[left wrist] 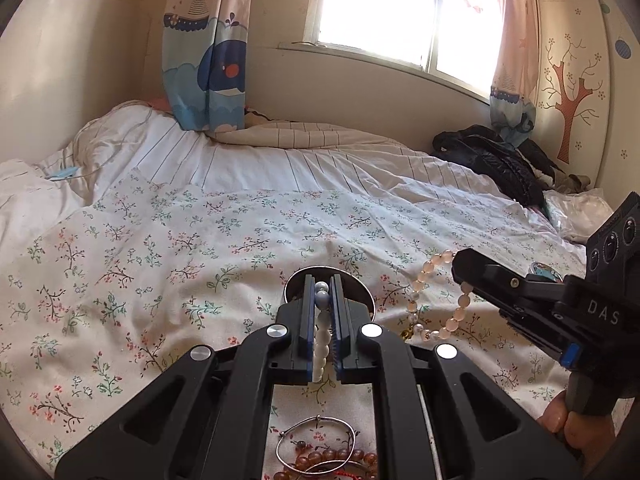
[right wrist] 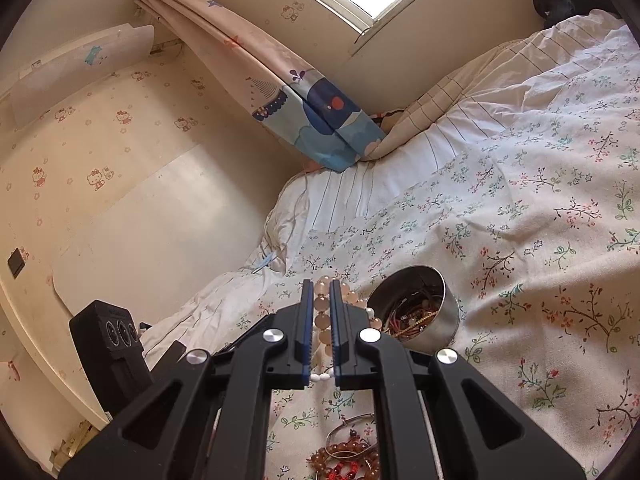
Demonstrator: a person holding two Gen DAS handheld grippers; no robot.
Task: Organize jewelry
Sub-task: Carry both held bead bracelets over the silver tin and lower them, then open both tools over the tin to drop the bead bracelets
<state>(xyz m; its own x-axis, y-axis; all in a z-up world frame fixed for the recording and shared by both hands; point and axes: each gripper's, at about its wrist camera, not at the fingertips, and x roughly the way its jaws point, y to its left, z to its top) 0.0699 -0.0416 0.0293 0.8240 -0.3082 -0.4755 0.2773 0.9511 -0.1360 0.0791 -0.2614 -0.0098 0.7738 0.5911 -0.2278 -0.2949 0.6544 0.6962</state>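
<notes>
My left gripper (left wrist: 322,284) is shut on a string of white and blue-grey beads (left wrist: 322,332), held above the floral bedspread. Just past its tips stands a round metal tin (left wrist: 370,300), mostly hidden in the left wrist view. My right gripper (right wrist: 321,290) is shut on a pink bead bracelet (right wrist: 322,320), which hangs in a loop below its fingers (left wrist: 472,270) in the left wrist view (left wrist: 424,276). In the right wrist view the tin (right wrist: 436,320) is partly filled with tangled jewelry. Loose amber beads (left wrist: 332,458) and a silver bangle (left wrist: 316,434) lie on the bed below both grippers.
The bed is covered by a floral sheet (left wrist: 160,260) and a striped quilt (left wrist: 280,156). A dark jacket (left wrist: 492,156) lies at the far right by the wall. Curtains (left wrist: 204,60) hang under the window. A red cord piece (right wrist: 346,470) lies among the loose beads.
</notes>
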